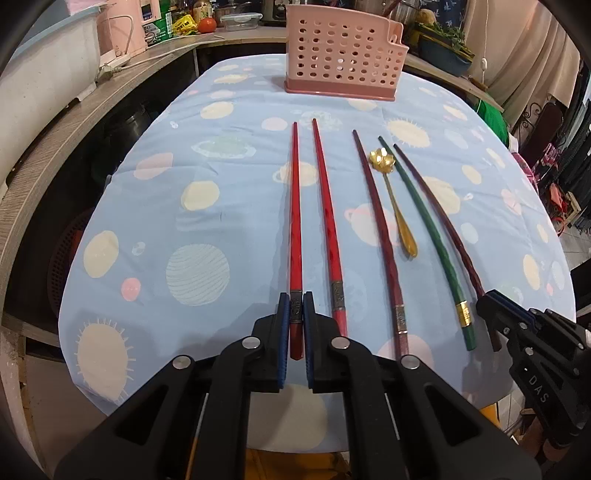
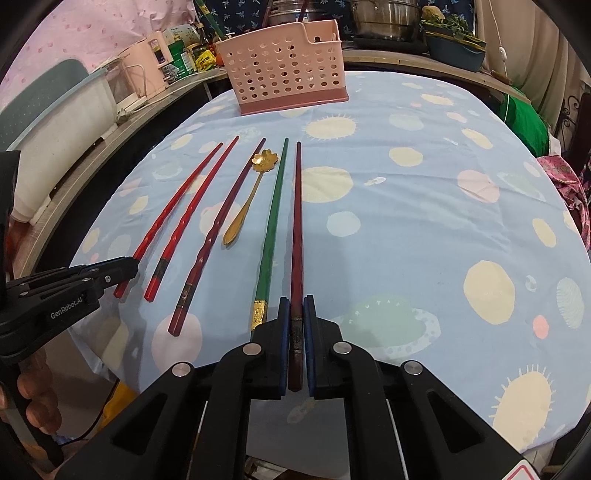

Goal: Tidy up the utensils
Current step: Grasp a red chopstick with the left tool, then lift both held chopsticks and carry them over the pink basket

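Note:
Several chopsticks and a gold flower-shaped spoon [image 1: 395, 192] lie side by side on the blue planet-print tablecloth [image 1: 221, 184]. My left gripper [image 1: 296, 301] is shut on the thick end of the leftmost red chopstick [image 1: 294, 221]. A second red chopstick [image 1: 327, 221], a maroon one [image 1: 376, 229] and a green one [image 1: 428, 236] lie to its right. My right gripper [image 2: 296, 306] is shut on the dark maroon chopstick [image 2: 297, 229] at the far right. The pink perforated utensil holder [image 1: 341, 55] stands upright at the table's far side, also in the right wrist view [image 2: 286, 79].
A wooden counter [image 1: 74, 122] curves around the table's left and far edges, with a white tub [image 1: 44, 66], a pink appliance [image 1: 122, 33] and jars on it. A planter [image 1: 443, 51] and pots stand behind the holder. The right half of the tablecloth [image 2: 443, 221] shows bare.

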Tool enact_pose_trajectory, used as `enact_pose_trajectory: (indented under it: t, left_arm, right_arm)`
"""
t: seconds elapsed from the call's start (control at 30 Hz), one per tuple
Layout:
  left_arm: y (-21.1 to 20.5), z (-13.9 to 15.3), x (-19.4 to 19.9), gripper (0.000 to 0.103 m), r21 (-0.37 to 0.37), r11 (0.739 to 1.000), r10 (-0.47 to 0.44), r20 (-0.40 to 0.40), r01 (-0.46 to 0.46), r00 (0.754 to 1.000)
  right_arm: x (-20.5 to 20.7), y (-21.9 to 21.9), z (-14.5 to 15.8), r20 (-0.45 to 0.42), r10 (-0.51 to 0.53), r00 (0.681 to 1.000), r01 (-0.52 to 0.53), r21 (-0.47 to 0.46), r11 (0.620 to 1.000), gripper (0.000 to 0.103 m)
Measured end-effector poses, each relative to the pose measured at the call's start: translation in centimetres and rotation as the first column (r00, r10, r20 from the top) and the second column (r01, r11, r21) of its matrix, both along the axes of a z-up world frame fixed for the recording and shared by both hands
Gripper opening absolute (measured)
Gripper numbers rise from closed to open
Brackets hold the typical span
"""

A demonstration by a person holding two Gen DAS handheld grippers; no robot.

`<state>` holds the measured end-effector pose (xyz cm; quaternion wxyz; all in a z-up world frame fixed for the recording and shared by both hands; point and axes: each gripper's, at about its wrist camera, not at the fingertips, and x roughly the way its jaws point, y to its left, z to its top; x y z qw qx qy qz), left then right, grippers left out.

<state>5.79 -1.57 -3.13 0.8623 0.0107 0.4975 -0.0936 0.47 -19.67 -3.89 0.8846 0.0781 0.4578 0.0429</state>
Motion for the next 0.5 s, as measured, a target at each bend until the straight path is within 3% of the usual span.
enact_pose_trajectory:
  t: [0.27, 0.5]
  left_arm:
    - [0.1, 2.8, 0.4, 0.007, -0.030, 0.999, 0.013, 0.027, -0.012, 1.000]
    - [0.8, 6.9, 1.6, 0.007, -0.077, 0.996, 0.043, 0.102, -0.036, 0.994]
  right_arm:
    - [0.0, -1.0, 3.8, 0.099, -0.024, 0.995, 0.021, 0.030, 0.999, 0.007]
    - [1.2, -3.3, 8.1, 0.191, -0.072, 0.979, 0.050, 0.120, 0.992, 0.007]
